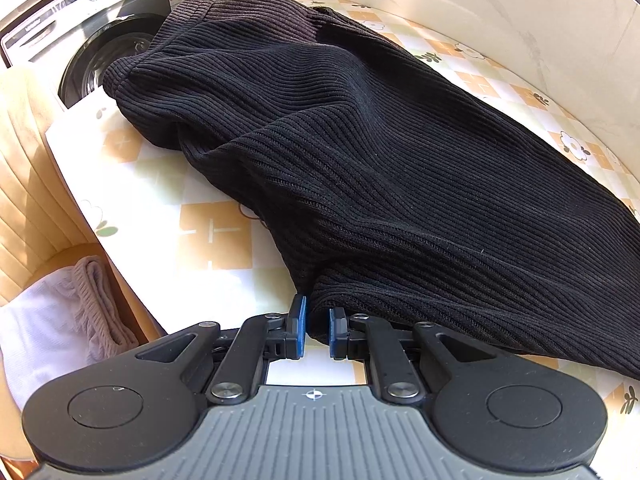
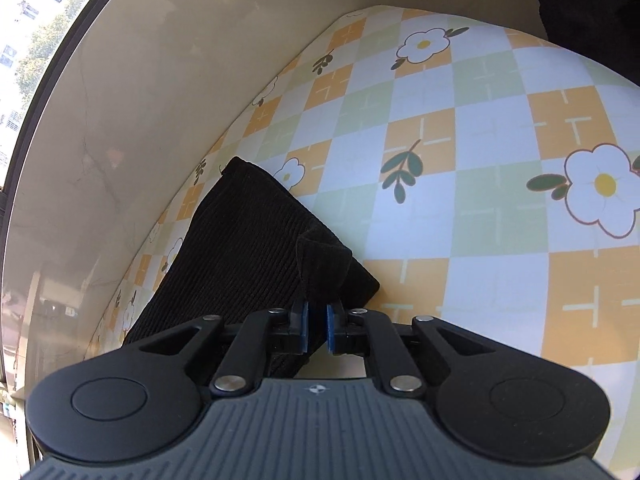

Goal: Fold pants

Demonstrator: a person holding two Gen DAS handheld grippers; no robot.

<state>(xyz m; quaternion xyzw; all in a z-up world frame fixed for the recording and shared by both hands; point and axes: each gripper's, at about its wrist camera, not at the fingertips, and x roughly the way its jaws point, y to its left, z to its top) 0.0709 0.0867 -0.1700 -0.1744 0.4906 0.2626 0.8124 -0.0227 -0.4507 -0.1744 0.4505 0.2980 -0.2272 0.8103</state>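
Black ribbed pants (image 1: 360, 152) lie bunched on your checked worktop (image 1: 216, 236), near the washer (image 1: 80, 40). Your left tool (image 1: 317, 330) pinches their near edge; your right tool (image 2: 316, 326) grips the hem.

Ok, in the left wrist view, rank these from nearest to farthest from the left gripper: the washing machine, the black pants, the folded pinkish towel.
1. Black pants: an edge sits between the pads of the left gripper, on the flowered table.
2. Folded pinkish towel: lower left, off the table's edge.
3. Washing machine: top left, beyond the table's far end.
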